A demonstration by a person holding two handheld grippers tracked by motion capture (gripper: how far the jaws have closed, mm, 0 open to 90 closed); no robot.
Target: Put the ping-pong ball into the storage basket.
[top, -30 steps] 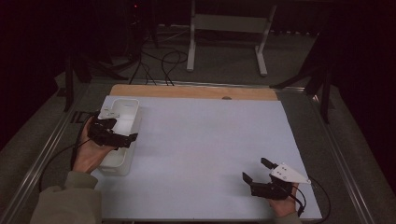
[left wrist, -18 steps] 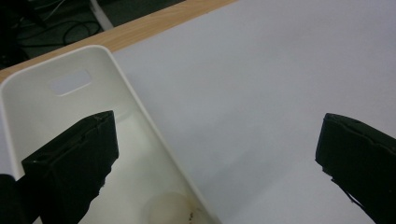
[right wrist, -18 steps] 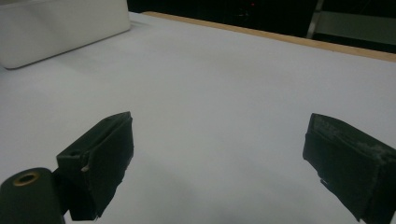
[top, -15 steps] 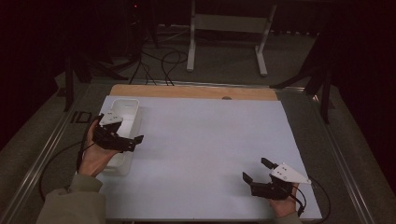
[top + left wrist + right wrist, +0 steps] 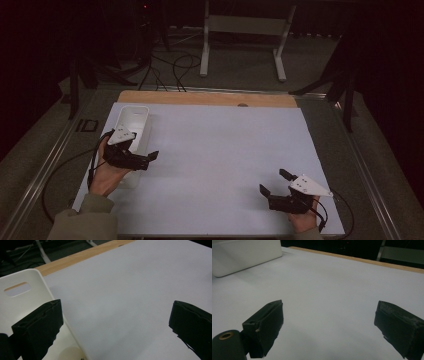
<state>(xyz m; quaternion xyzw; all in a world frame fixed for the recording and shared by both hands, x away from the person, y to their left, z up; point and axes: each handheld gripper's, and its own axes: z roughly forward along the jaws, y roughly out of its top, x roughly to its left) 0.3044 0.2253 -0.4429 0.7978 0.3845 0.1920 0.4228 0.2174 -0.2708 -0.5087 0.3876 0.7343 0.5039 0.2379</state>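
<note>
**On the table, nothing gripped yet**

Across the white table [image 5: 215, 165] sits one white bin [image 5: 131, 125] at its left edge. The left gripper [image 5: 150, 157] hovers released over its near end; the right gripper [image 5: 272, 182] waits, released, well apart. The work looks barely begun.

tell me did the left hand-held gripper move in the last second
Yes. The left hand-held gripper slid toward the person along the white bin, ending over its near part.
</note>
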